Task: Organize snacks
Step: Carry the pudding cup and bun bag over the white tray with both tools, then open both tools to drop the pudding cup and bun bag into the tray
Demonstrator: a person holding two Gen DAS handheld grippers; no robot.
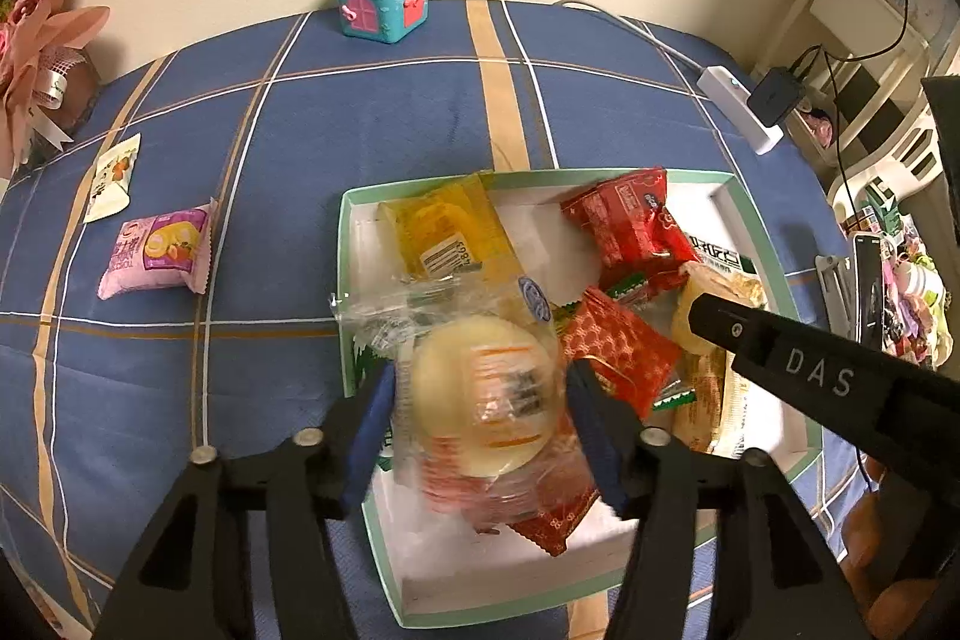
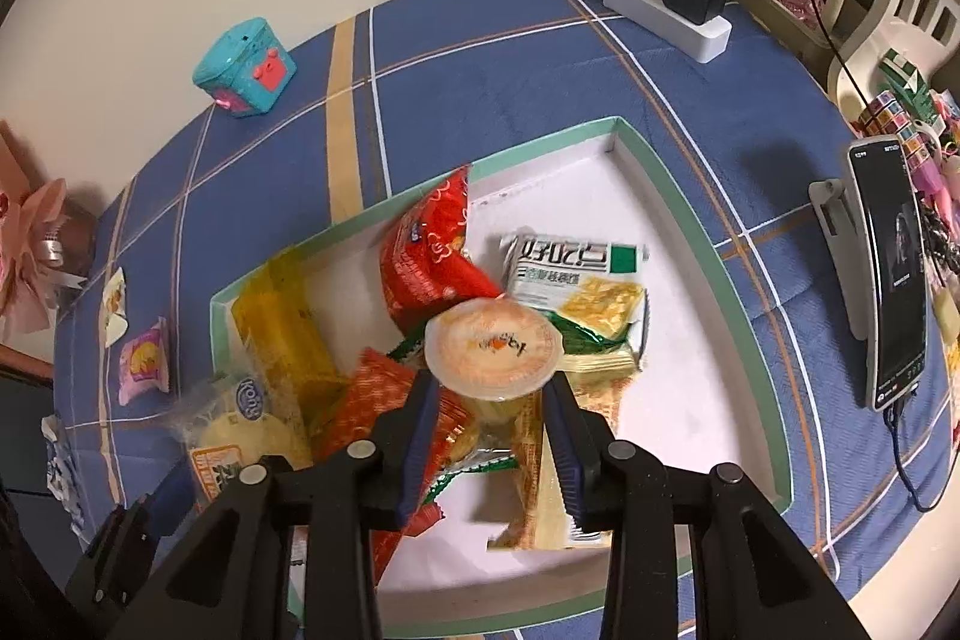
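The left gripper [image 1: 480,400] straddles a clear-wrapped bun [image 1: 480,394], fingers apart. Only the right view shows the right gripper [image 2: 492,400] clamped on a jelly cup [image 2: 493,355]; a phone [image 2: 894,268] stands at three o'clock.

One box [image 1: 354,244], two red packets [image 1: 630,220], two loose packets on cloth [image 1: 159,253].

Clear-wrapped bun [image 1: 480,394] blurred, label unreadable; pkts beneath hidden. Phone [image 2: 894,268] screen too small to read.
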